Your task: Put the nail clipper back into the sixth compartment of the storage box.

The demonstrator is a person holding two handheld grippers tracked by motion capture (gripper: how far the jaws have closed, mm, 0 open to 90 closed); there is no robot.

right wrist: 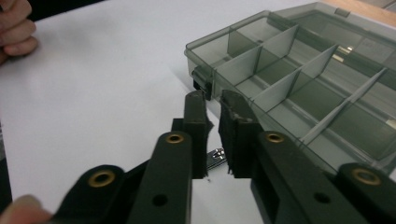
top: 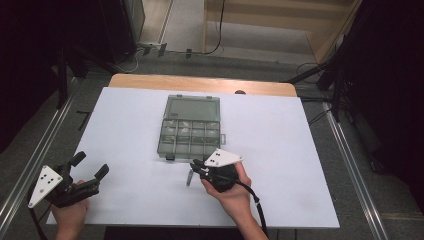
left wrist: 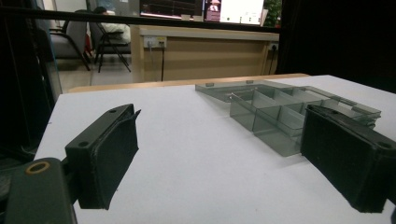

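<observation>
A smoky clear compartment box (top: 161, 142) lies open mid-table, its lid folded flat on the far side. My right gripper (top: 196, 165) sits just in front of the box's near edge. Its jaws stand a thin gap apart around a small metal piece (top: 189, 178), which looks like a nail clipper. In the right gripper view that metal piece (right wrist: 216, 158) glints low between the jaws of the right gripper (right wrist: 212, 100), with the box (right wrist: 275, 88) and its empty compartments just beyond. My left gripper (top: 92, 164) rests at the table's near left, open and holding nothing. The left gripper (left wrist: 224, 121) faces the box (left wrist: 275, 135).
The white tabletop (top: 280, 150) has a wooden strip (top: 200, 82) along its far edge. Metal rails (top: 350, 165) run along both sides, and cables lie on the floor beyond. The fingers of a hand (right wrist: 14, 28) show at the top left of the right gripper view.
</observation>
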